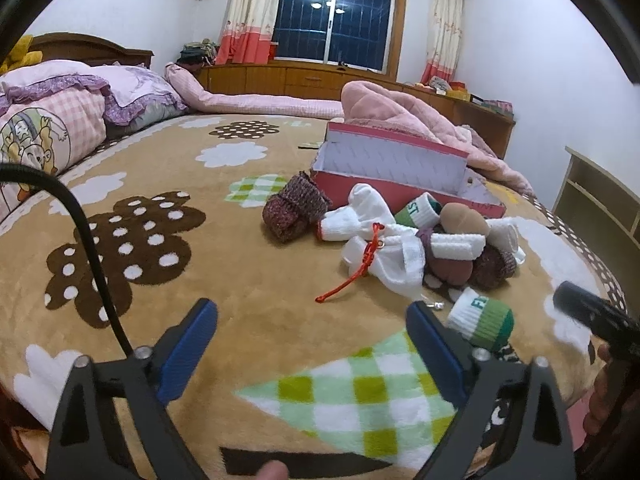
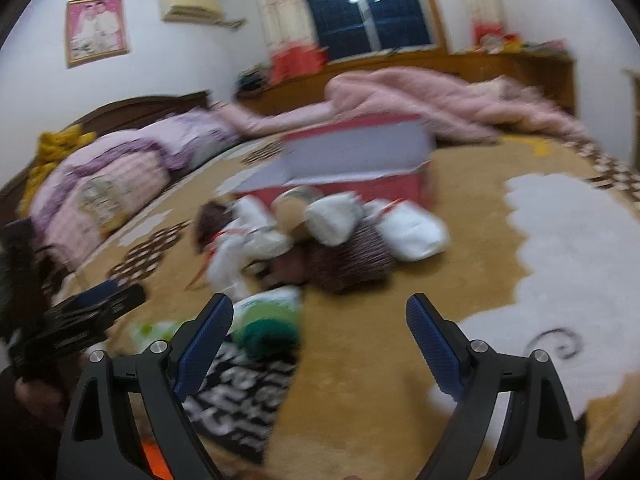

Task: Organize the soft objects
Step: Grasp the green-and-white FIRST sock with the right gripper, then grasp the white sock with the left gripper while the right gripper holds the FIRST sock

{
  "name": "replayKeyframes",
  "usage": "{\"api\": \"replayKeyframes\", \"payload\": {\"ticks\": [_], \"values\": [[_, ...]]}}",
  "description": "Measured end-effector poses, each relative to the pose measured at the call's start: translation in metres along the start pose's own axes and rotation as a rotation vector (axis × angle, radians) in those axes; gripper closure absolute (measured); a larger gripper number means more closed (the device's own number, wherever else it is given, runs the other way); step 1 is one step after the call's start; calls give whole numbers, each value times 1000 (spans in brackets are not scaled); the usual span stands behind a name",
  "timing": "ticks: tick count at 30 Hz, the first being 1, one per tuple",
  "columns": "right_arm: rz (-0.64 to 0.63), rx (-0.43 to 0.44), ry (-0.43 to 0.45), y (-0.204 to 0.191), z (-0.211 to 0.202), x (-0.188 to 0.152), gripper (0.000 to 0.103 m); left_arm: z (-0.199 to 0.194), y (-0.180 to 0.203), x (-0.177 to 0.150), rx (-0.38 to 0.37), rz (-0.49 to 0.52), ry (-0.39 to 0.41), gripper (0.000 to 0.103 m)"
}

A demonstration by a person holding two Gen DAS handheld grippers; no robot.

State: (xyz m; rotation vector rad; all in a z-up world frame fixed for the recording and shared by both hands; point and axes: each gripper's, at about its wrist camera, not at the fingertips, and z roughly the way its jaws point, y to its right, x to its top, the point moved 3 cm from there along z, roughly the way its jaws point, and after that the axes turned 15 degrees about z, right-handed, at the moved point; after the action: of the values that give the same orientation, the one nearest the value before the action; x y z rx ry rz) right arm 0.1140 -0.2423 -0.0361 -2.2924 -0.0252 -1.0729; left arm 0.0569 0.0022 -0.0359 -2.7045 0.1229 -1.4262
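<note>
On the bed, the open red box is the landmark: the sock pile lies just in front of it. A green-and-white rolled sock lies nearest, ahead-right of the left tool, ahead-left of the right tool. Both tools gape wide, empty; clear blanket surrounds them.

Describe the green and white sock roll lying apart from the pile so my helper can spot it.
Start at the red box on the tan blanket; a heap of rolled socks lies in front of it. Nearer the camera, alone, by the left claw, lies the sock roll. It has a white cuff with green letters, a light green band and a dark green end.
</note>
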Motion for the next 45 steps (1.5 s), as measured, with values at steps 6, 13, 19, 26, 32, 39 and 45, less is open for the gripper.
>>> {"api": "replayKeyframes", "payload": {"ticks": [6, 13, 19, 26, 32, 39, 45], "values": [[-127, 88, -92, -29, 14, -22, 12, -5, -1, 5, 11, 50, 21, 16], [-174, -31, -90, -45, 65, -30, 35, 6, 4, 0, -27, 49, -6, 27], [-190, -144, -82, -49, 82, -27, 78, 10, 8, -4, -60, 92, -11, 34], [-159, -142, -95, -41, 75, -23, 78, 13, -1, -7, -85, 64, -31, 35], [-142, -141, -91, -31, 61, -21, 77, 13, 12, -3, -92, 110, -18, 36], [-144, -134, -89, -30, 58, -21, 77, 14, 14, -2, -85, 112, -21, 36], [-146, -129, -96, -34, 59, -22, 77, 13, 10, -3, -86, 94, -25, 35]]}}
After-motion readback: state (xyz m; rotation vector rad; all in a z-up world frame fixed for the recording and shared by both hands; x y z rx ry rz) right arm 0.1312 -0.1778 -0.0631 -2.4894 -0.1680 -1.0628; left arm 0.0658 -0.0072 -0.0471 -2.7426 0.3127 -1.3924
